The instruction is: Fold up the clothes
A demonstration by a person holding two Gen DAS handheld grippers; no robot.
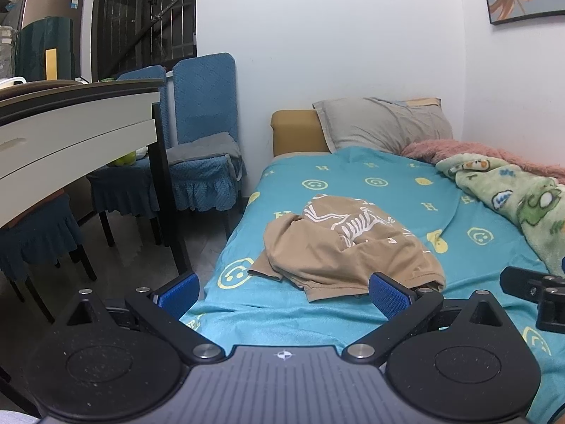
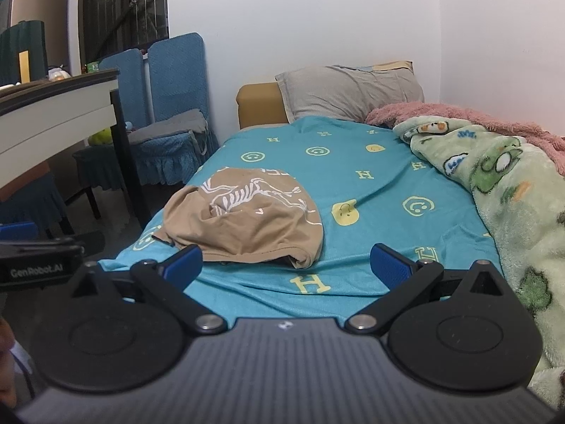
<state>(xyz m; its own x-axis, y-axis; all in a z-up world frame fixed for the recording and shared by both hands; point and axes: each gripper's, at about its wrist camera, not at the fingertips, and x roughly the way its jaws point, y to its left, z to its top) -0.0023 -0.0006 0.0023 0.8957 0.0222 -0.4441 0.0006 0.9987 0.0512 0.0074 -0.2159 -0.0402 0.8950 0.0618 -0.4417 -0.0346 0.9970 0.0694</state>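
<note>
A tan T-shirt (image 1: pixel 339 251) with a white skeleton print lies crumpled on the teal bed sheet (image 1: pixel 381 190), near the bed's left edge. My left gripper (image 1: pixel 286 296) hovers just short of its near hem, blue pads wide open and empty. In the right wrist view the same tan T-shirt (image 2: pixel 247 222) sits left of centre, and my right gripper (image 2: pixel 286 265) is open just before its hem, holding nothing. The right gripper (image 1: pixel 536 293) shows at the left view's right edge; the left gripper's body (image 2: pixel 39 261) shows at the right view's left edge.
A green cartoon blanket (image 2: pixel 508 190) and a pink fleece (image 2: pixel 459 116) pile along the bed's right side by the wall. A grey pillow (image 2: pixel 349 92) lies at the head. Left of the bed stand a white table (image 1: pixel 70 130) and blue-covered chairs (image 1: pixel 201 134).
</note>
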